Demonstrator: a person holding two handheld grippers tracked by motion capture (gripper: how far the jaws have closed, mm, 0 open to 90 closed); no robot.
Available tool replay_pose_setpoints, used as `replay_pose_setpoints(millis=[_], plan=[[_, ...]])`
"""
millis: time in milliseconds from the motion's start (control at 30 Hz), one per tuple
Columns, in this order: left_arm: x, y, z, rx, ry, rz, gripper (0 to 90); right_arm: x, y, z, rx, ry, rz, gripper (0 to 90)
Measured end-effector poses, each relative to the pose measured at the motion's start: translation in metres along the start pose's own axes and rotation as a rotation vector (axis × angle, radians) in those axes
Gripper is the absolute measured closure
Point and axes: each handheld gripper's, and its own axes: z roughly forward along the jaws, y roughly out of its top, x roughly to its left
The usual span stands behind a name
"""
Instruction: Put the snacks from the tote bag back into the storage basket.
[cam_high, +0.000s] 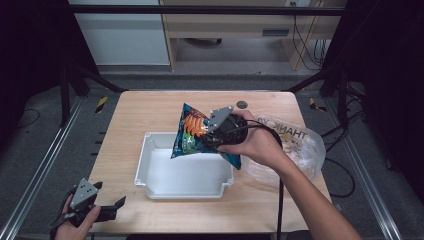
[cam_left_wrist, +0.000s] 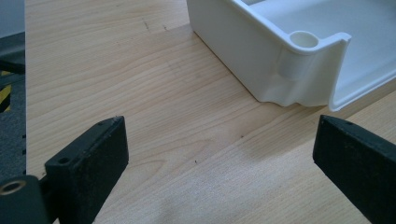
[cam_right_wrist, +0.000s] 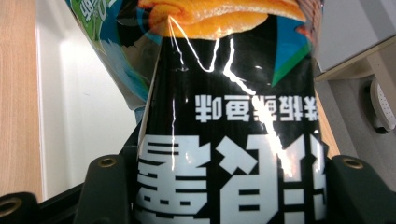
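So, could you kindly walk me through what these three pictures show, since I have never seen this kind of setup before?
No robot here: a person holds hand-operated tongs in each hand. The high view looks down on a wooden table; the other two come from cameras riding on each pair of tongs. On the table sit a white plastic tray and, to its right, a clear plastic bag. The right tongs are closed on a black and blue snack bag, held above the tray. The left tongs are open, holding nothing, at the table's near left corner.
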Motion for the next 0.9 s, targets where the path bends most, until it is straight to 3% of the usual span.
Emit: replay_pose_setpoints(millis=[900], plan=[[0.001,0.0,-0.001,-0.007,0.005,-0.006,3.1,0.011,0.016,0.014,-0.024,0.03,-0.024,40.8]])
